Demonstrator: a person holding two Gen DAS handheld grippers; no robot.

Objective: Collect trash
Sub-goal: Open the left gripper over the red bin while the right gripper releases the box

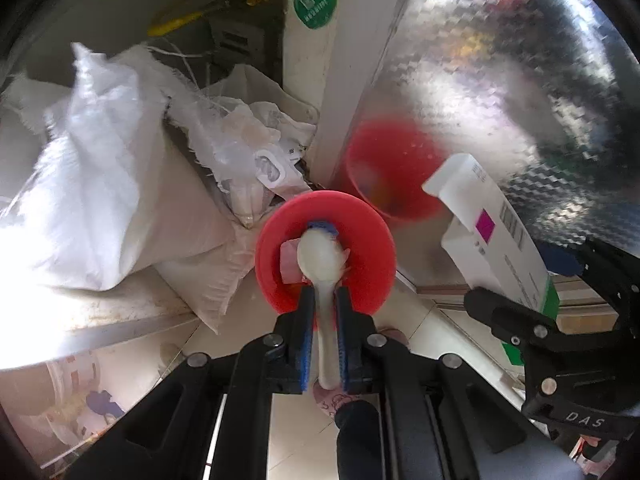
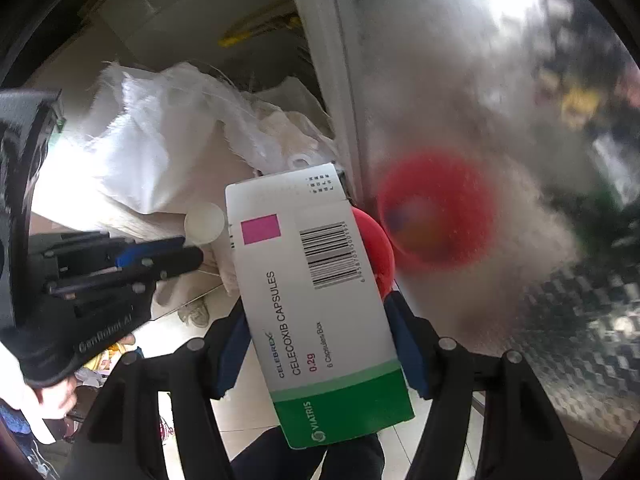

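Observation:
My left gripper point(image 1: 325, 294) is shut on the handle of a white plastic spoon point(image 1: 322, 260), whose bowl hangs over a red bin point(image 1: 376, 240) holding scraps. My right gripper point(image 2: 316, 320) is shut on a white and green medicine box point(image 2: 320, 300), held upright just right of the red bin point(image 2: 374, 248). The box also shows in the left wrist view point(image 1: 500, 240), with the right gripper point(image 1: 560, 320) below it. The left gripper point(image 2: 188, 254) and spoon point(image 2: 204, 220) show at the left of the right wrist view.
White woven sacks point(image 1: 100, 168) and crumpled plastic point(image 1: 248, 148) lie left of the bin. A white post with a green sticker point(image 1: 316, 0) stands behind. A shiny patterned metal wall point(image 1: 520, 80) mirrors the bin on the right. Tiled floor point(image 1: 296, 420) lies below.

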